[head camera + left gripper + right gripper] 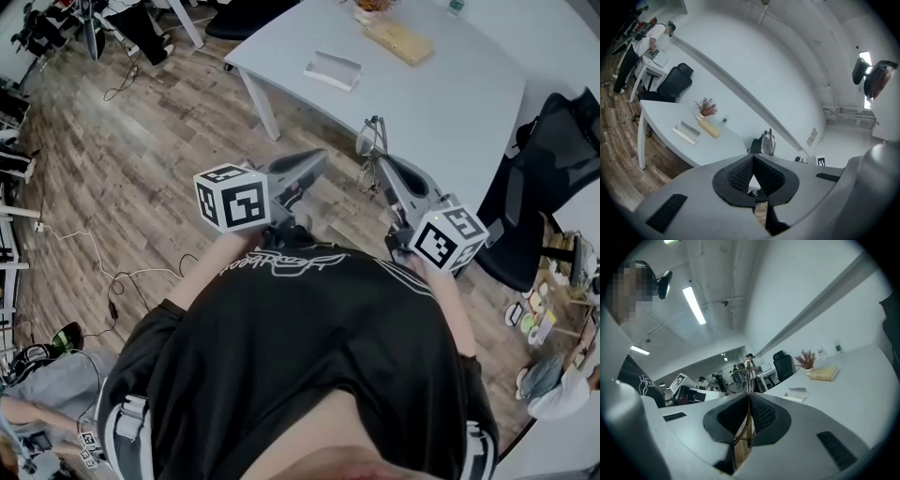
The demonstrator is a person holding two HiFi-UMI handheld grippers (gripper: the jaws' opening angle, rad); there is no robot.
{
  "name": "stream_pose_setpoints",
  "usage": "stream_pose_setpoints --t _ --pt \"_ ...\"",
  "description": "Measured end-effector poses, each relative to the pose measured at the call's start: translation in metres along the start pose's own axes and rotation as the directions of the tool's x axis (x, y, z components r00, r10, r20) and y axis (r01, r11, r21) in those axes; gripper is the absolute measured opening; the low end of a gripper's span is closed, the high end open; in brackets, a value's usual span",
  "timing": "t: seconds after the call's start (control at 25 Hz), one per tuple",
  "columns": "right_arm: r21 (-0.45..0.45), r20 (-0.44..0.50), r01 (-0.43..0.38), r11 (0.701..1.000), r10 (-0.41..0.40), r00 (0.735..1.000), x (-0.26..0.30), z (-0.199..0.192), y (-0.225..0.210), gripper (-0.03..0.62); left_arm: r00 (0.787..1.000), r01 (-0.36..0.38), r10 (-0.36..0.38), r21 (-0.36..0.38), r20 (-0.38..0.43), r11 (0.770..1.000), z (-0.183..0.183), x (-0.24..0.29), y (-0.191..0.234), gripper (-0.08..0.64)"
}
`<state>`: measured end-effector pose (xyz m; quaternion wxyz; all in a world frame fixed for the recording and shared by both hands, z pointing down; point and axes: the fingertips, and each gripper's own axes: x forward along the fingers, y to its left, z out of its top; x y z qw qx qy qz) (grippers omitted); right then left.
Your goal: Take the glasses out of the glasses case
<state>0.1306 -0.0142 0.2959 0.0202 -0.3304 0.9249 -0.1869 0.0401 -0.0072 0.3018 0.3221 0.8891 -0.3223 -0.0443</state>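
The right gripper (749, 398) is pinched on the thin frame of the glasses (738, 380), a grip shown only in its own view. In the head view they are held over the desk's (450, 103) near edge. The left gripper (753, 158) is pressed together, empty. The glasses case (333, 70) is seen near the desk's left corner.

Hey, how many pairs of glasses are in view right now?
1. The glasses are pinched between the right gripper's fingers, near the edge of the table. The left gripper is shut on nothing; others may be hidden.
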Motion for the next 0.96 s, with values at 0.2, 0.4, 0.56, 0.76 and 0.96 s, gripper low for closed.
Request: stream_pose_setpoints --t 0.2,0.4,0.56,0.76,0.96 --pt "-0.009 -0.008 -0.008 1.000 0.008 1.000 -0.002 -0.002 0.005 0.018 1.000 -0.001 0.001 0.001 0.007 1.000 0.000 -0.004 -0.003 0.008" --pt "-0.004 -0.014 -0.007 1.000 0.007 1.000 -0.003 -0.004 0.006 0.018 1.000 0.001 -0.001 0.002 0.012 1.000 -0.001 -0.005 -0.006 0.008" --pt "-0.010 -0.020 -0.017 1.000 0.017 1.000 -0.004 -0.008 0.010 0.018 1.000 -0.002 0.002 0.000 0.018 1.000 -0.005 -0.009 -0.008 0.008" --pt "-0.025 -0.025 -0.026 0.999 0.025 0.999 -0.005 -0.007 0.014 0.018 1.000 -0.006 0.006 0.002 0.028 1.000 -0.005 -0.013 -0.010 0.008" --pt "-0.019 -0.025 -0.030 0.999 0.029 0.999 -0.006 -0.007 0.018 0.018 0.999 -0.015 0.015 0.004 0.037 1.000 -0.004 -0.016 -0.013 0.008"
